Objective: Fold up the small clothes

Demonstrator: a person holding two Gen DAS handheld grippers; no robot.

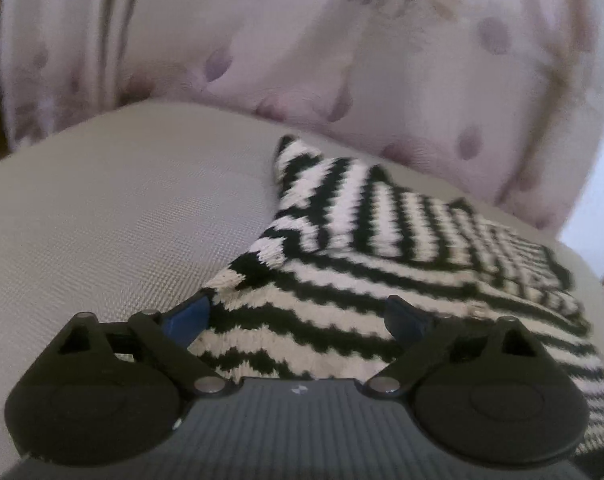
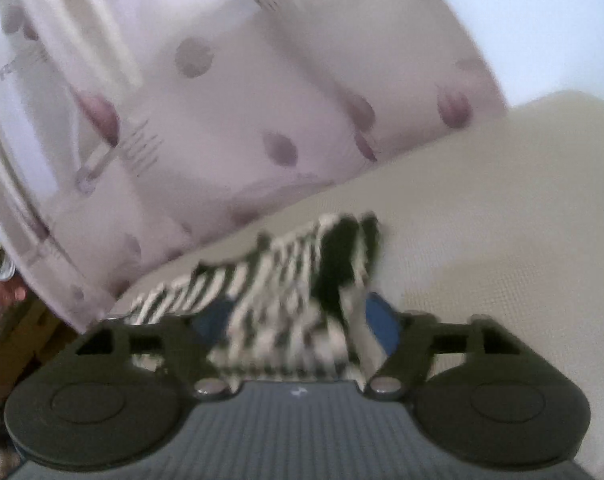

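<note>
Knitwear in black and white stripes, a small striped garment (image 1: 366, 248), lies on a pale woven cushion (image 1: 122, 208). In the left wrist view it spreads from the middle of the seat toward the right edge, with one part folded over so that its stripes run upright across the level stripes beneath; a pointed corner sticks up at the far end. The near edge of the knit reaches back between the two blue pads of the left hand-held gripper (image 1: 302, 320), which points forward and somewhat downward at the cushion. Its fingers stand wide apart. The left pad (image 1: 188, 316) sits at the very edge of the knit and the right pad (image 1: 406, 316) lies over the fabric, but neither visibly presses it.

In the right wrist view the same garment (image 2: 286, 280) is blurred, bunched into a raised ridge with a dark fold at its top. It fills the gap of the right hand-held gripper (image 2: 298, 320), which is rolled so that the cushion (image 2: 502, 240) slopes across the picture. Its blue pads are also spread; whether they touch the cloth cannot be told through the blur.

Behind the cushion hangs a pale curtain (image 1: 302, 60) printed with mauve spots, and it hangs close behind the garment's far end in both views. A strip of brown wood (image 2: 18, 344) shows at the lower left of the right view.
</note>
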